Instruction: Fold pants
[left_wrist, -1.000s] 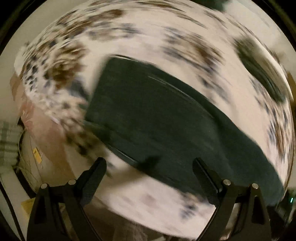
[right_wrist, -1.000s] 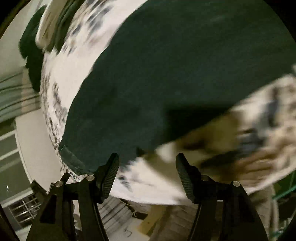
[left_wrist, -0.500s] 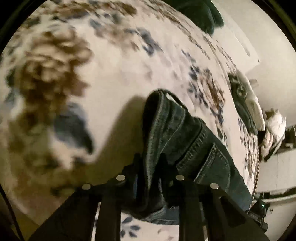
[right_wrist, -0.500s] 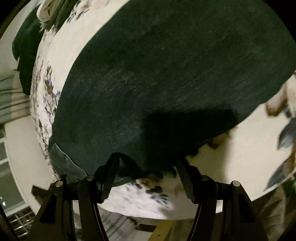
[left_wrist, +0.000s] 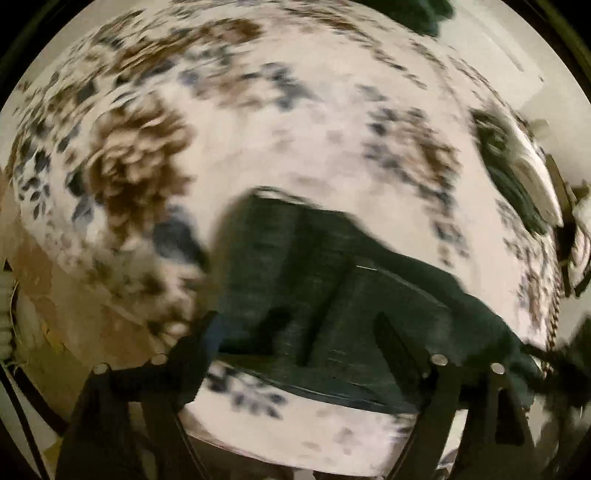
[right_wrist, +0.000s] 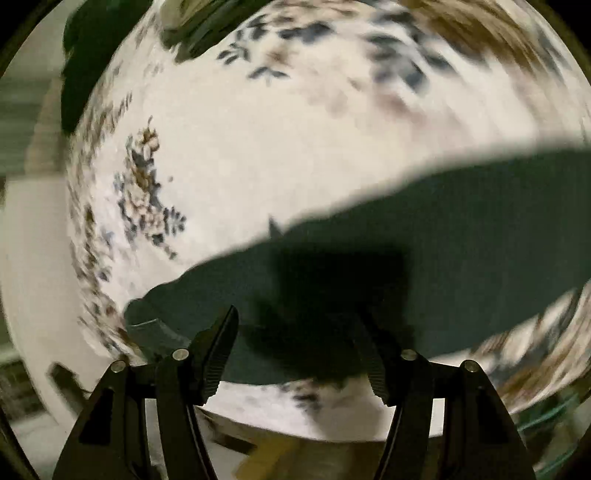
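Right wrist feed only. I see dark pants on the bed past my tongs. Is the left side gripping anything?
Observer: No. The left tongs are open and their jaws have just been opening. Nothing is pinched, and the pants lie on the bed beyond them.
Operator: Is the cloth flat or doubled at that end?
Observer: It looks doubled. A layer edge crosses the denim there, though blur hides detail.
Operator: Is it hanging off the bed?
Observer: No. A strip of floral bedspread shows between the pants and the bed's near edge.
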